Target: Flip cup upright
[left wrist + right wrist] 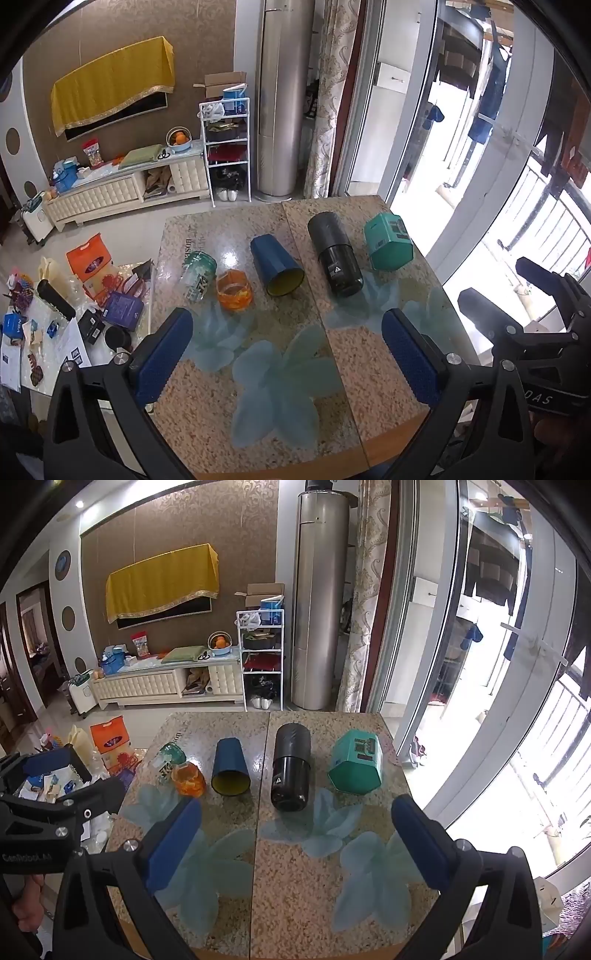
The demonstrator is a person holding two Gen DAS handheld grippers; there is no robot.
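Observation:
Several cups lie on their sides on the speckled table (288,417): a clear green-printed glass (197,275), an orange glass (234,290), a blue cup with a yellow inside (275,264), a black cylinder cup (334,254) and a teal hexagonal cup (388,238). In the right wrist view they show as glass (168,760), orange glass (190,779), blue cup (229,771), black cup (291,766) and teal cup (356,762). My left gripper (288,354) is open and empty, short of the cups. My right gripper (295,845) is open and empty, also short of them.
A low side table (55,332) with boxes and papers stands left of the table. The right gripper's body (535,325) shows at the right of the left wrist view; the left gripper's body (55,812) shows at the left of the right wrist view. A glass door is to the right.

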